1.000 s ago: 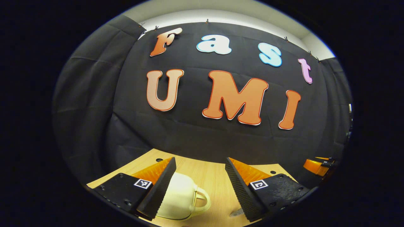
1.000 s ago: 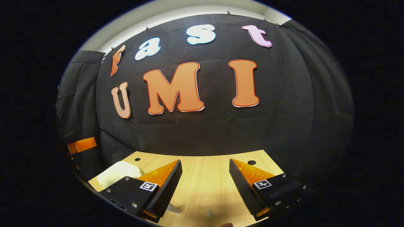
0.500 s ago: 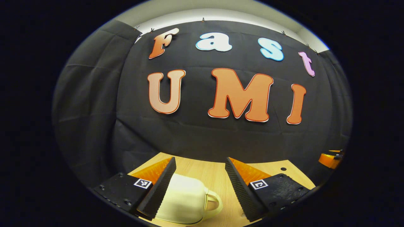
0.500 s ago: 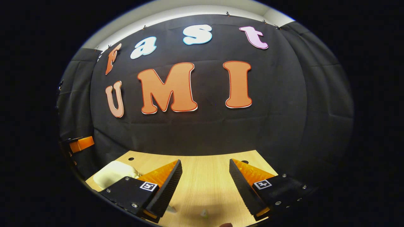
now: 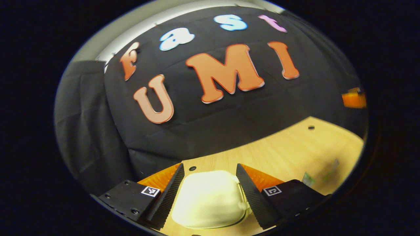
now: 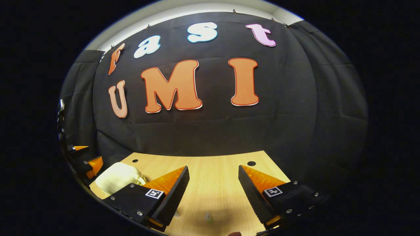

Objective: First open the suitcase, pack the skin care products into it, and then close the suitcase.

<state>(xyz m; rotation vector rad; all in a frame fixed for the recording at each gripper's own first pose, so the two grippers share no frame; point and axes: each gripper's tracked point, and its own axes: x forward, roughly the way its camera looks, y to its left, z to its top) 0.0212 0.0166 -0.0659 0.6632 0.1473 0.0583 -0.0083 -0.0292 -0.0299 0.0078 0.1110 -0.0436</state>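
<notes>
Opening step, I'd say: left gripper [image 5: 210, 190], jaws apart, straddles the shut suitcase [image 5: 208, 200] and must find its lid edge

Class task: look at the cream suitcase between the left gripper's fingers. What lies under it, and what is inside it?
The cream suitcase rests on the wooden table. It is closed, so its inside is hidden.

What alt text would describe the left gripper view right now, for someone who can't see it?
The left gripper has its jaws spread on either side of a small cream suitcase lying closed on the wooden table, not visibly pressing on it. Small blurred items lie on the table to the right, with the black cloth wall behind.
</notes>
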